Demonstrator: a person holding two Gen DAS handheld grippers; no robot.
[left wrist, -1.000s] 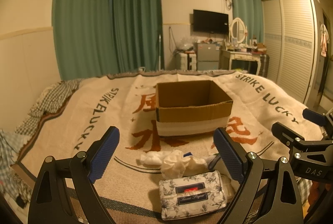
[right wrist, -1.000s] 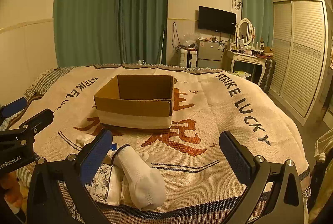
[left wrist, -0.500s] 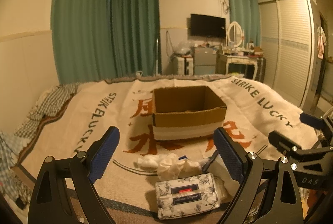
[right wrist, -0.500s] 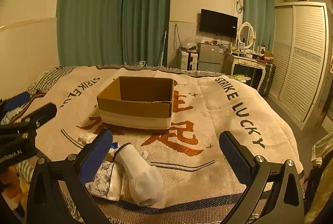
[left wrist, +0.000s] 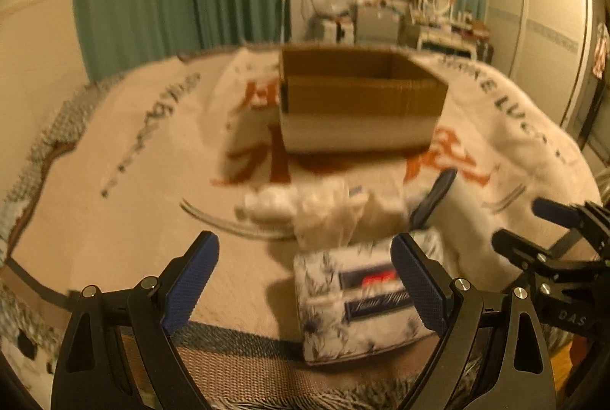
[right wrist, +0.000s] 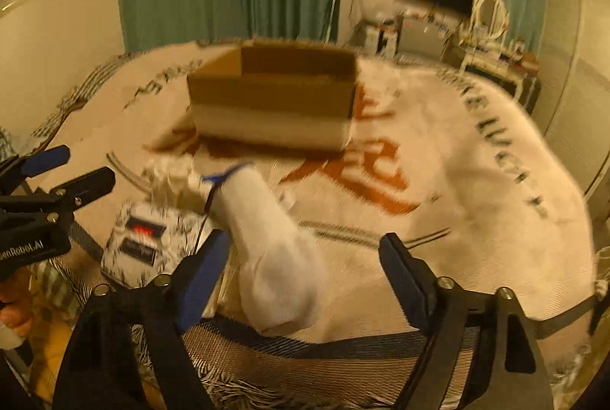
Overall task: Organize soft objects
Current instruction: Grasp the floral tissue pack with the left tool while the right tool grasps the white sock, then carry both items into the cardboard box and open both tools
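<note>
Low in frame, both the left hand-held gripper (left wrist: 305,280) and right hand-held gripper (right wrist: 303,271) gape wide, holding nothing; a soft white sock (right wrist: 274,250) lies between the right one's blue ribbed pads.

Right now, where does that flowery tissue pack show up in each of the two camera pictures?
Left wrist view: the tissue pack lies low and right of centre, partly behind the right finger of the hand-held gripper.
Right wrist view: it lies low on the left, beside the white sock.
Shared landmark: the cardboard box stands on the bed beyond it in both.
</note>
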